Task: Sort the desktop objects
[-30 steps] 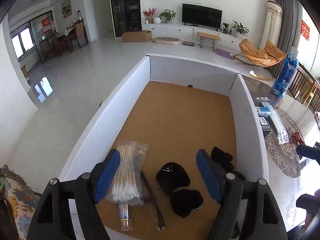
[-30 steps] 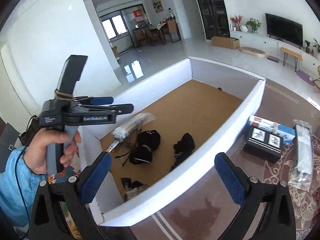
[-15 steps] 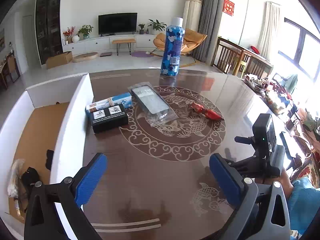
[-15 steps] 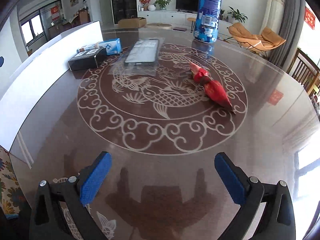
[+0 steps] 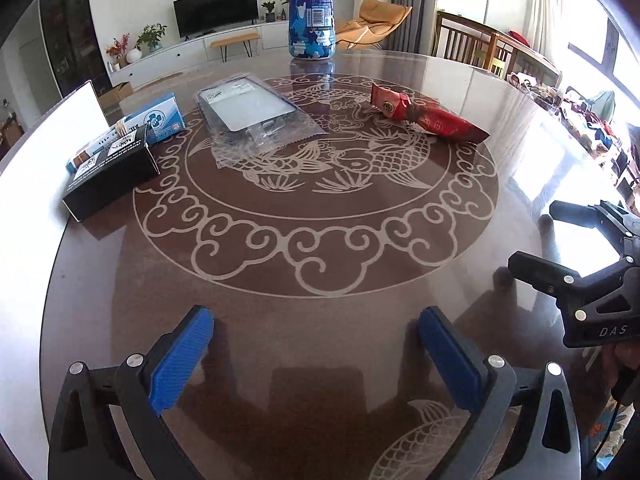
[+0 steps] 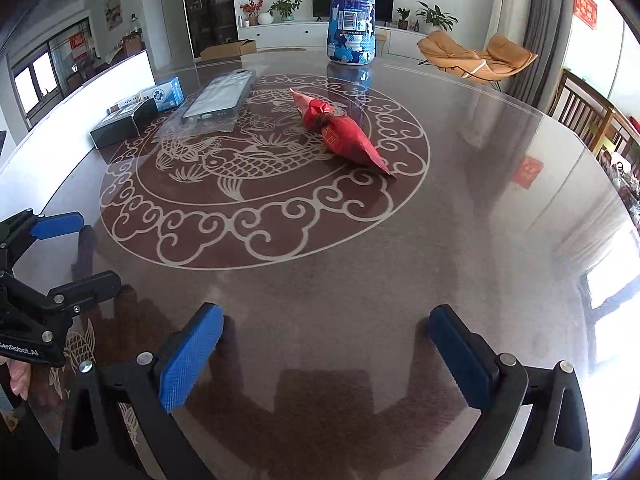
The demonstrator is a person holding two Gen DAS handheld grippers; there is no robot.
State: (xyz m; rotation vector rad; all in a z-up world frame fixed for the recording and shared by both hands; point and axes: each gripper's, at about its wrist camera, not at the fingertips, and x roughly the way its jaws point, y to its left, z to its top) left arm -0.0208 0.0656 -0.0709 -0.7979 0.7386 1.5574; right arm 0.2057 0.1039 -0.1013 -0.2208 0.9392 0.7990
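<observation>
On the round brown table lie a black box (image 5: 110,170) (image 6: 122,123), a blue-and-white box (image 5: 158,122) (image 6: 164,94), a phone case in a clear bag (image 5: 256,118) (image 6: 218,100) and a red snack packet (image 5: 428,118) (image 6: 340,134). A tall blue patterned bottle (image 5: 312,8) (image 6: 352,12) stands at the far side. My left gripper (image 5: 316,344) hovers open and empty above the near table edge. My right gripper (image 6: 326,344) hangs beside it, also open and empty; each one shows in the other's view.
A white wall of the sorting box (image 5: 48,140) (image 6: 80,92) borders the table on the left. Wooden chairs (image 6: 592,116) stand at the right. A hand (image 6: 18,376) holds the left gripper's handle. The table (image 5: 320,248) bears a pale fish-and-cloud pattern.
Both grippers swung from above the white box over to the table and came lower. The left gripper's jaws widened. The right one has hardly moved in the last half second.
</observation>
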